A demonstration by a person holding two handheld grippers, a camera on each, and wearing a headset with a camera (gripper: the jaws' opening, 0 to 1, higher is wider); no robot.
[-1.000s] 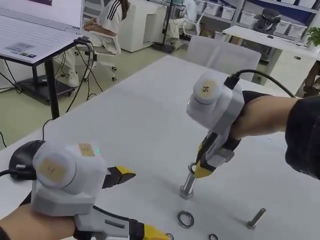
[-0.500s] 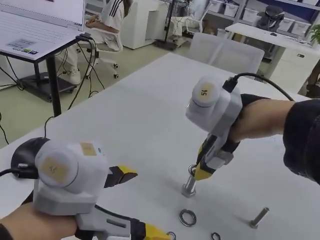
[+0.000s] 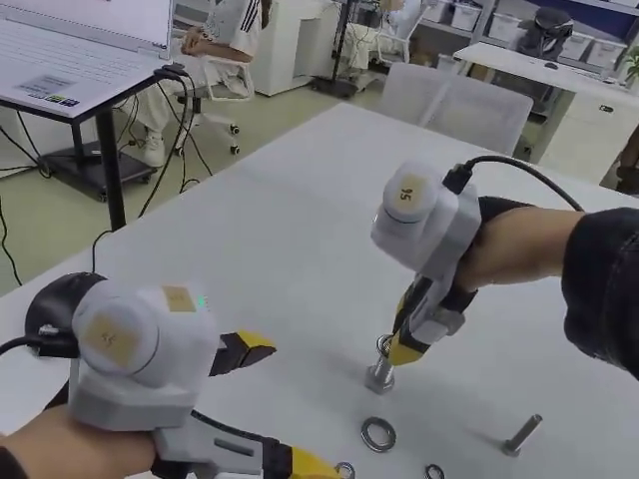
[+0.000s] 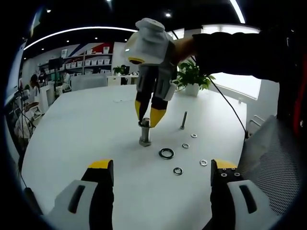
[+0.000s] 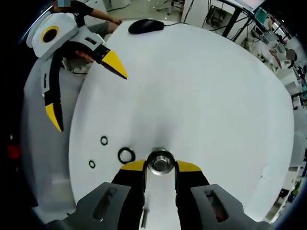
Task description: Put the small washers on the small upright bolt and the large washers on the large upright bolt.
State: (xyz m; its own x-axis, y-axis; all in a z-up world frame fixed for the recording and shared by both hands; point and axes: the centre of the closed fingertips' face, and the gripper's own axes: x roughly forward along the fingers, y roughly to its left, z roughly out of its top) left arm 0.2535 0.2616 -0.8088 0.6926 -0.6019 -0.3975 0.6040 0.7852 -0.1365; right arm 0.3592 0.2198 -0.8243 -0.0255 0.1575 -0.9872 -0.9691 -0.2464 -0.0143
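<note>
one large silver washer (image 5: 160, 162) is clamped between the right gripper's (image 4: 147, 116) fingers, now eased slightly lower onto the large upright steel bolt (image 3: 378, 375) (release looks near). left gripper (image 4: 161, 165) idles, fingers apart, over the white counter (image 3: 280, 230); a second large washer (image 3: 377, 434) lies near the bolt.

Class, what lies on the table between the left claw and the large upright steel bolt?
In the right gripper view, a large dark metal washer and a small dark metal washer lie flat there.
</note>
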